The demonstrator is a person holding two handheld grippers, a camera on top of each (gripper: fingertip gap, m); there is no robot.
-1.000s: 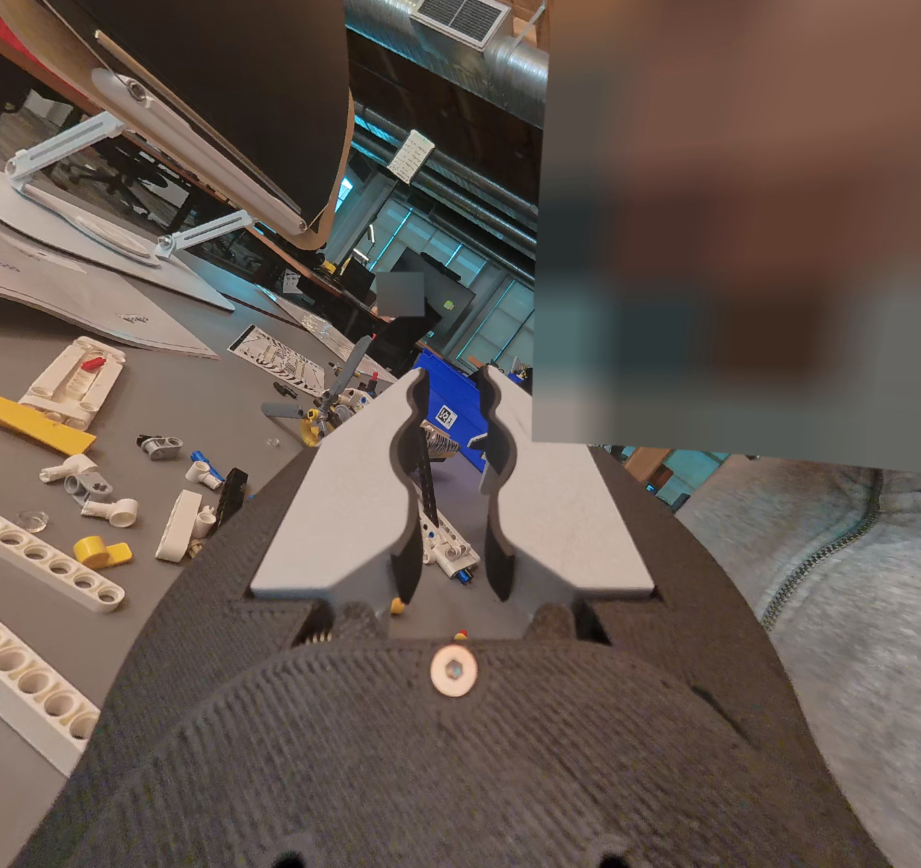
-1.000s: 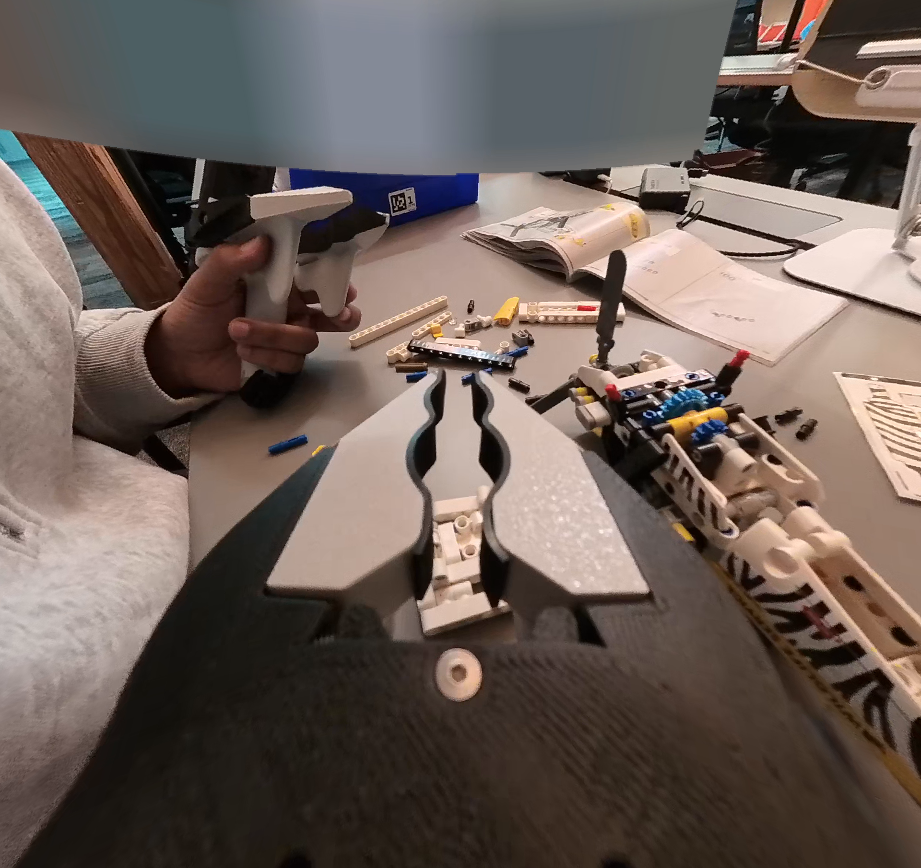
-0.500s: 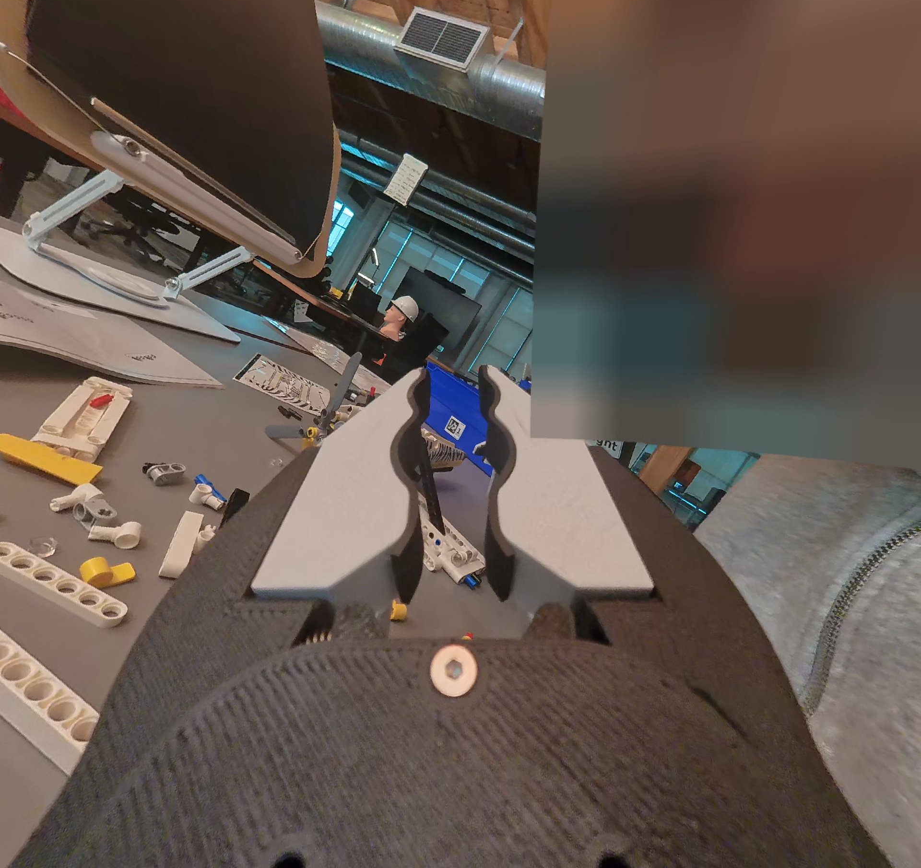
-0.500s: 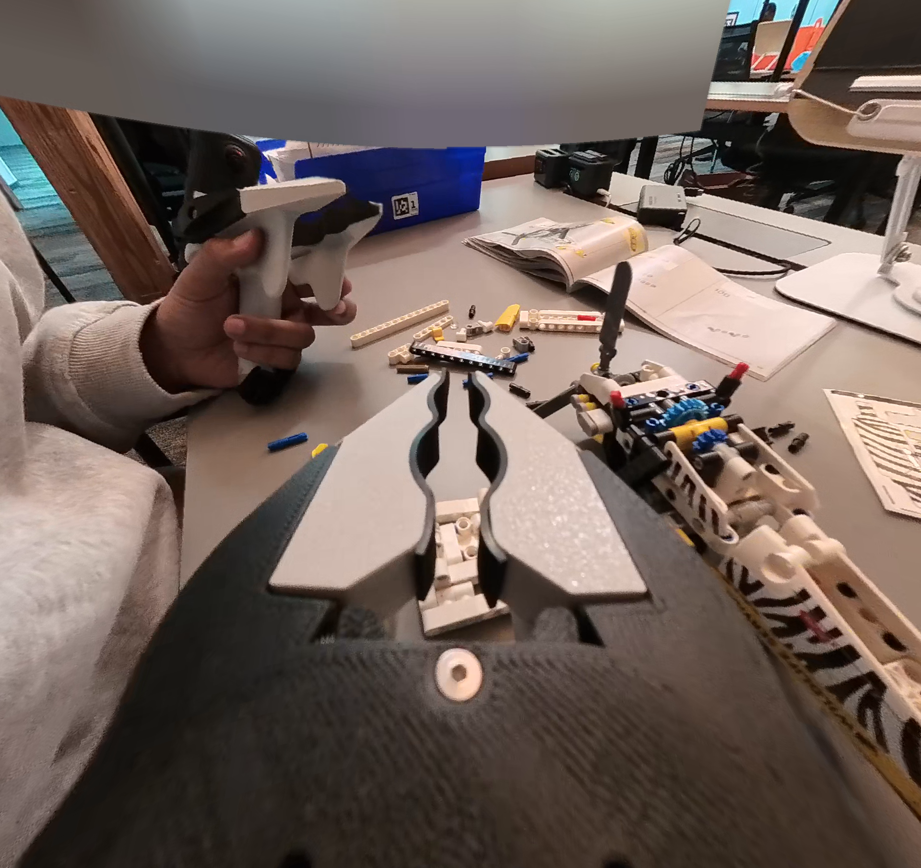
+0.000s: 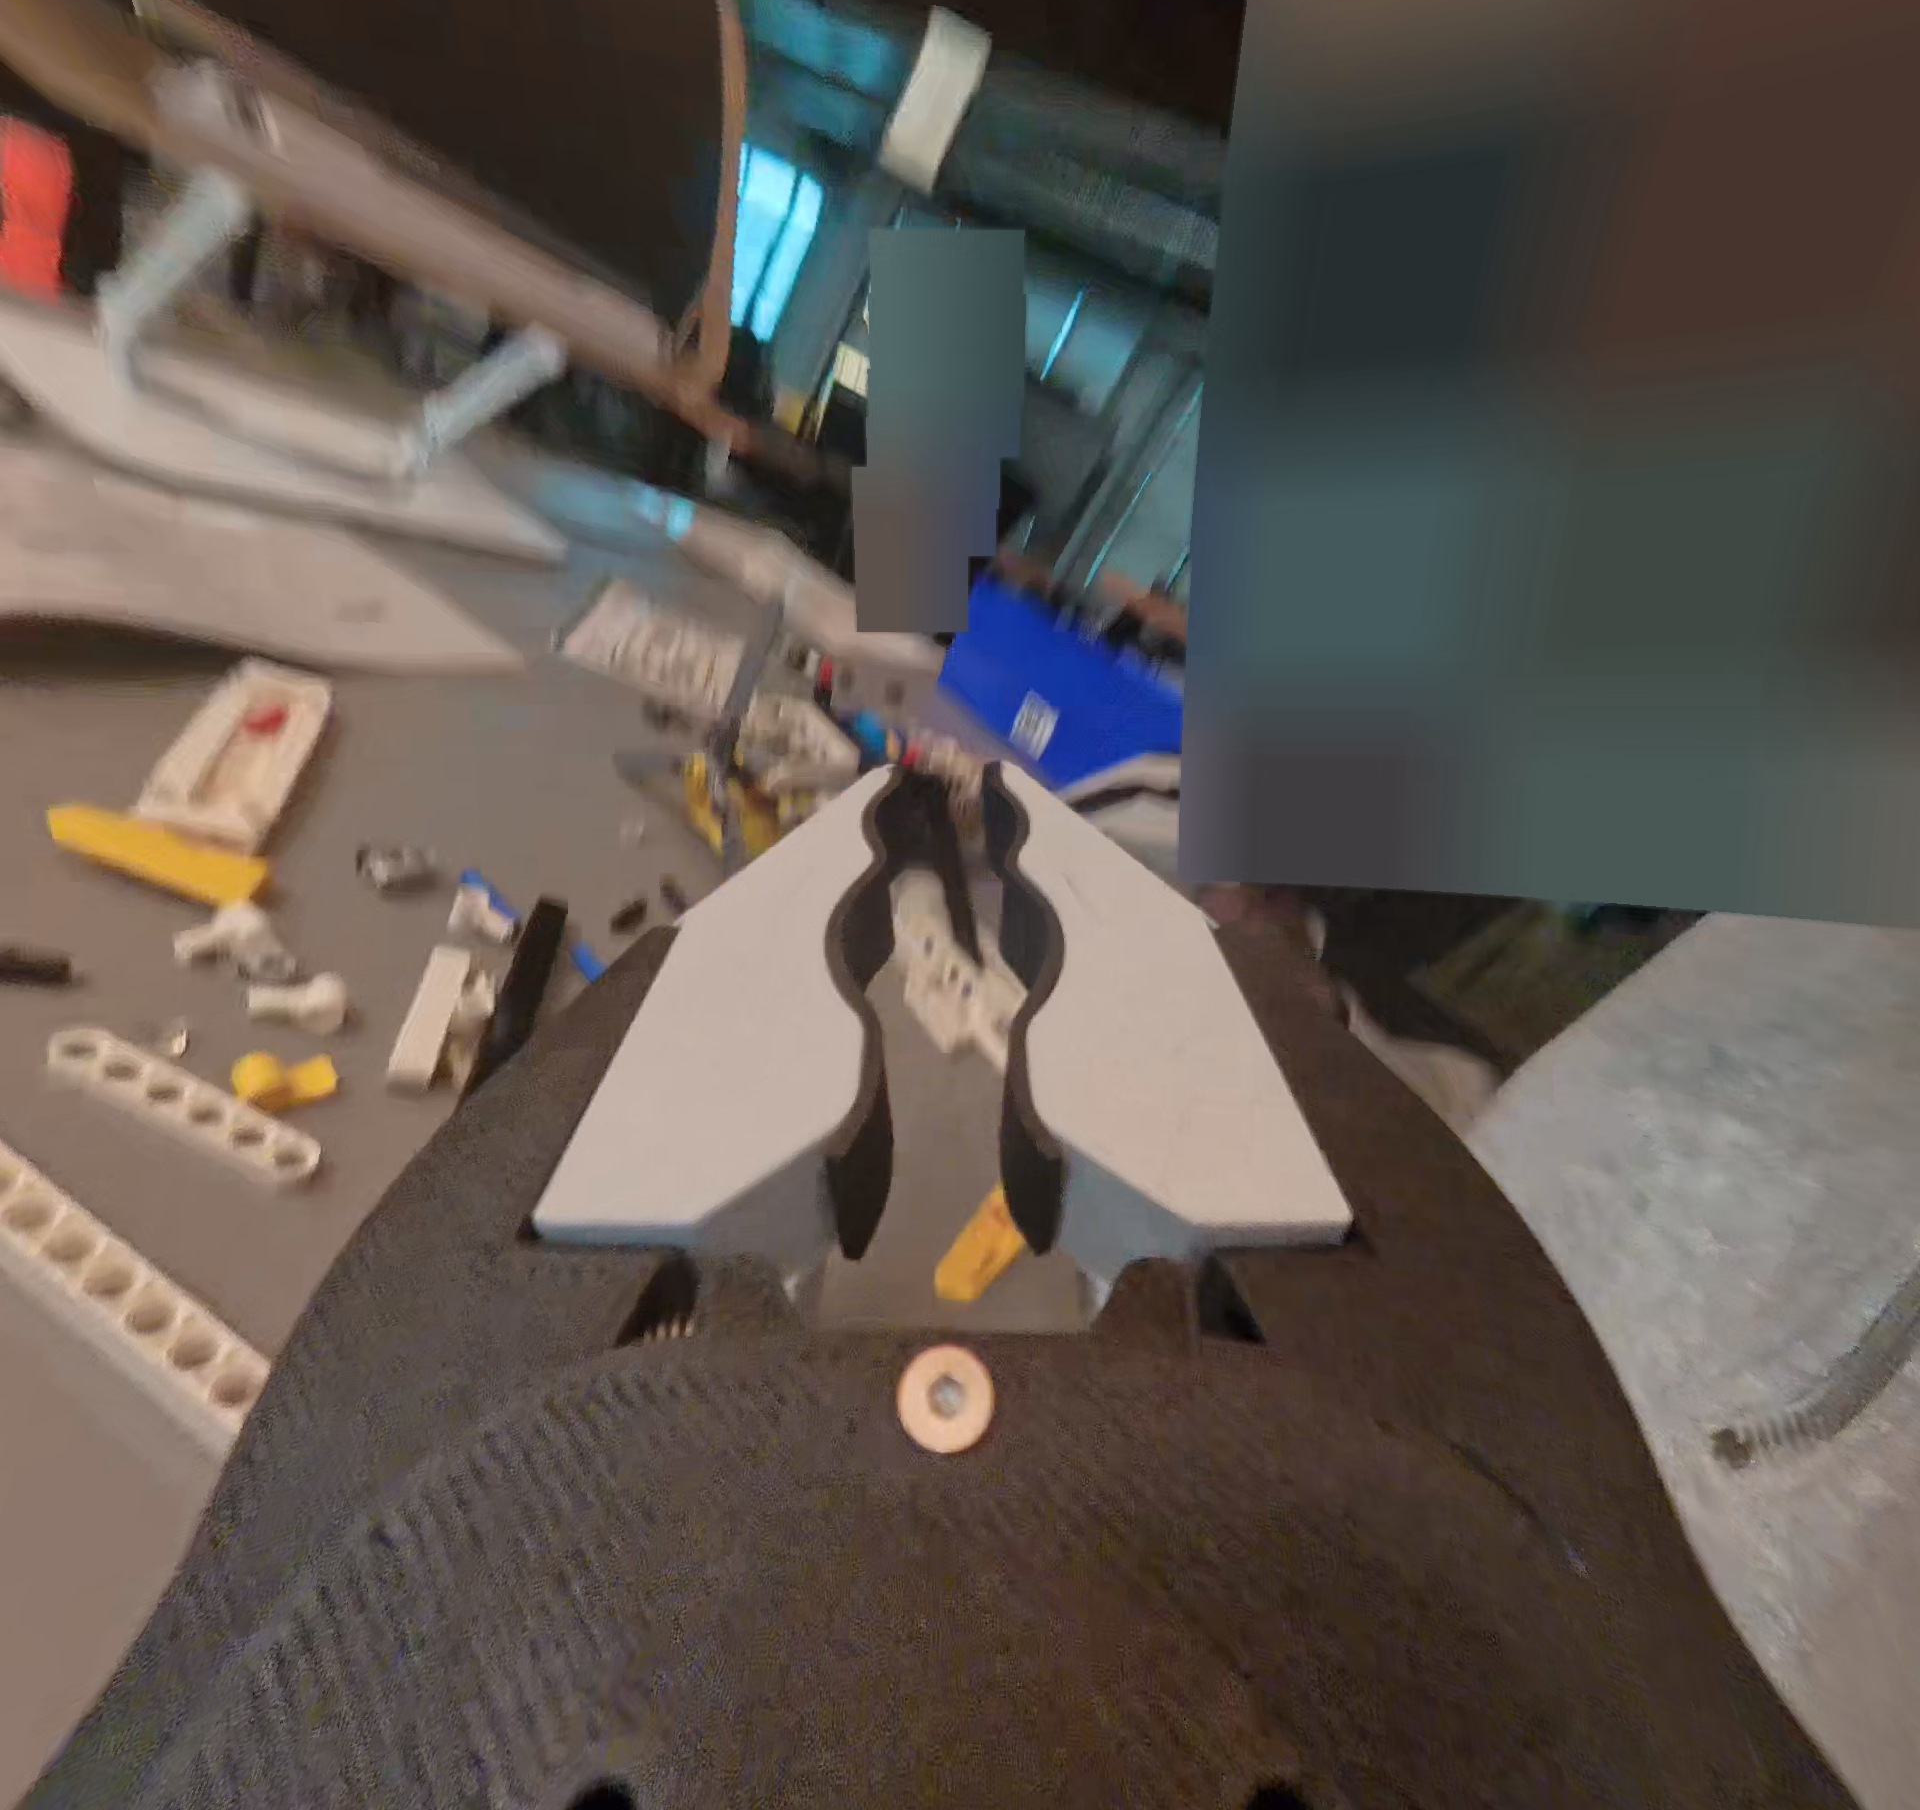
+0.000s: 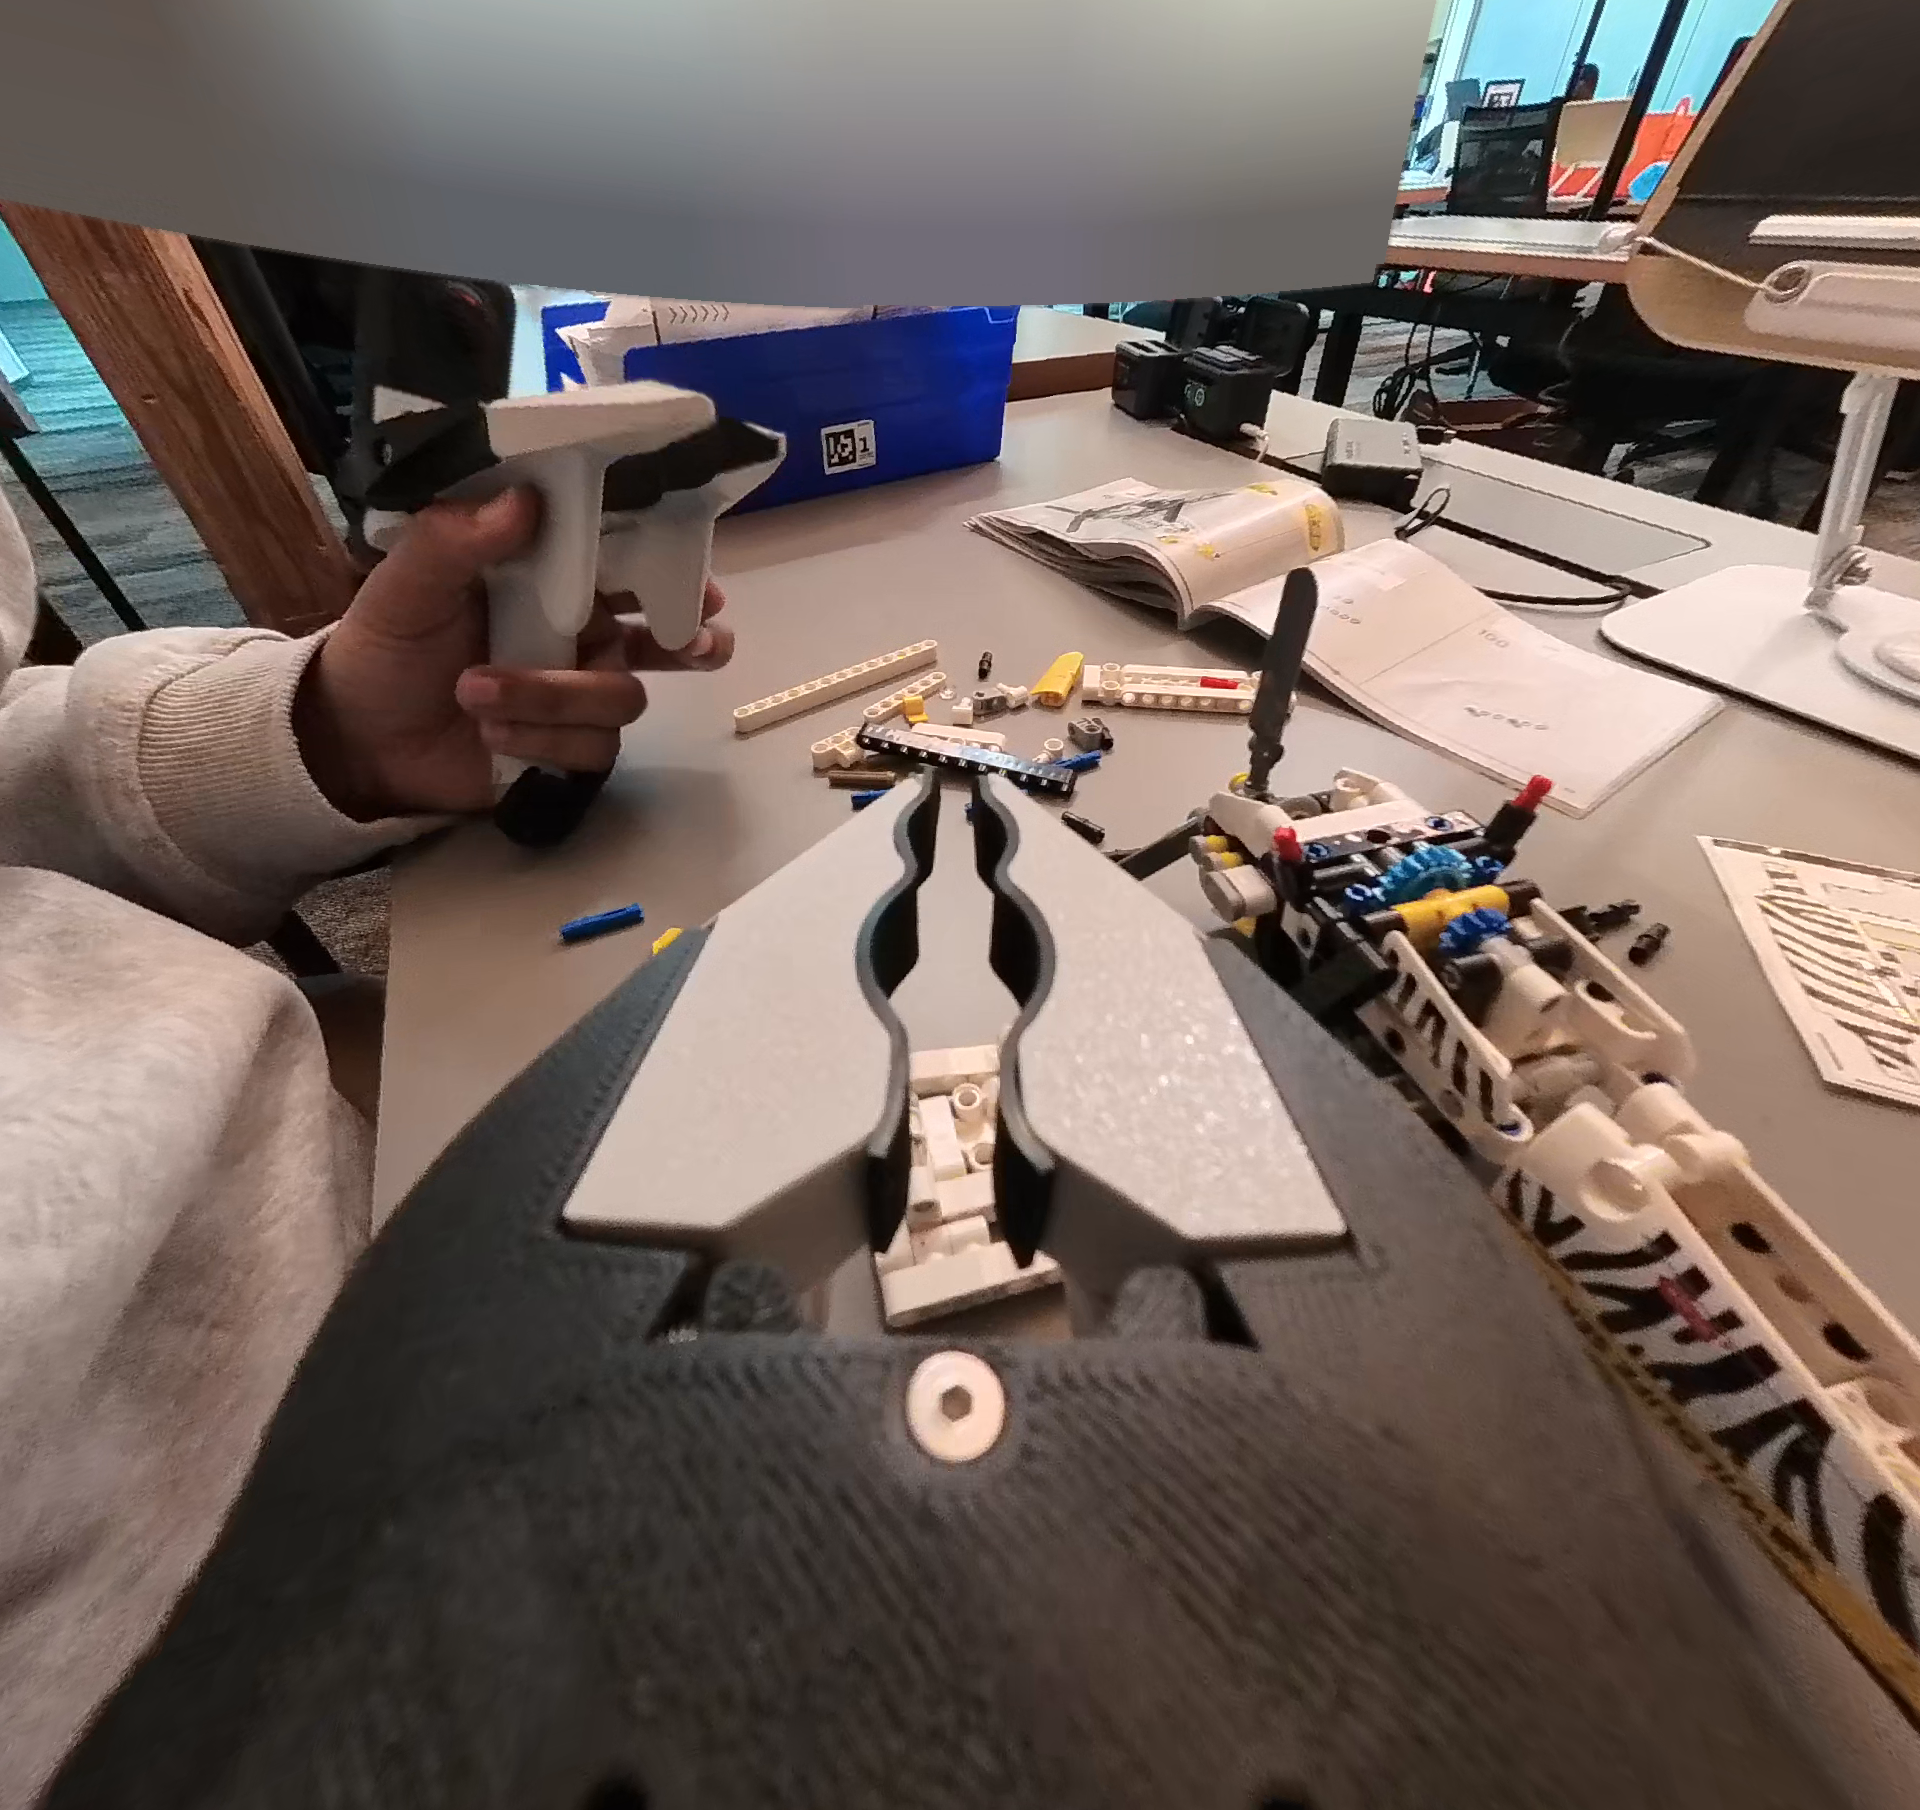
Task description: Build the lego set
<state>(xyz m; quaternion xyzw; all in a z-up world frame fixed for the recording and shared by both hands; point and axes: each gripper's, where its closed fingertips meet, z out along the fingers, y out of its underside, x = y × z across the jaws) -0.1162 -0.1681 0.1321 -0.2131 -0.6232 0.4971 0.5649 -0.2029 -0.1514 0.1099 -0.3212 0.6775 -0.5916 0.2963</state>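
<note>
A half-built lego model (image 6: 1455, 939) with zebra-striped panels, blue gears and a black rotor blade lies on the grey table (image 6: 499, 887) to the right of my right gripper (image 6: 956, 794). My right gripper is shut on a small white lego assembly (image 6: 951, 1168), held deep between the fingers. My left gripper (image 5: 940, 784) is slightly open and empty; a person's hand holds it above the table's left side, as the right wrist view (image 6: 582, 472) shows. The left wrist view is blurred. The model shows there past the fingertips (image 5: 769, 773).
Loose pieces lie mid-table: a black beam (image 6: 966, 752), a long white beam (image 6: 831, 685), a blue pin (image 6: 601, 921). An open booklet (image 6: 1195, 545), a sticker sheet (image 6: 1849, 971), a blue bin (image 6: 831, 410) and a monitor stand (image 6: 1766, 638) ring them. A white beam (image 5: 177, 1106) and yellow wedge (image 5: 156, 851) lie left.
My left gripper has swung quickly, blurring its view, and now looks lower toward the table. My right gripper has lifted and tilted up a little, still holding the white assembly.
</note>
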